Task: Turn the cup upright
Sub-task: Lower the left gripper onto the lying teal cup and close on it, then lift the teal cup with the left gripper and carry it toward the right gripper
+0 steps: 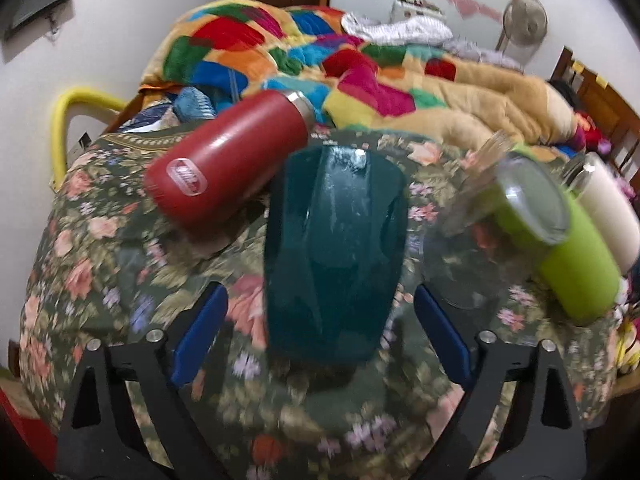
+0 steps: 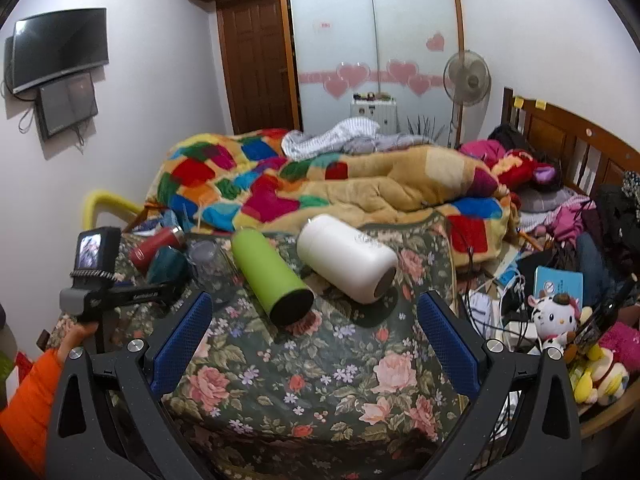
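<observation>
A dark teal cup (image 1: 334, 248) lies on its side on the floral cloth (image 1: 120, 264), straight ahead of my left gripper (image 1: 320, 324). The left gripper is open, its blue pads on either side of the cup's near end, not touching it. In the right wrist view the teal cup (image 2: 166, 264) shows small at far left, just beyond the left gripper's body (image 2: 120, 292). My right gripper (image 2: 316, 344) is open and empty over the floral cloth (image 2: 304, 380), short of a green bottle and a white bottle.
A red bottle (image 1: 228, 164) lies left of the teal cup. A clear glass cup (image 1: 468, 236), a green bottle (image 1: 560, 240) and a white bottle (image 1: 608, 208) lie to its right. A patchwork blanket (image 2: 320, 184) is behind, clutter and toys (image 2: 556, 320) to the right.
</observation>
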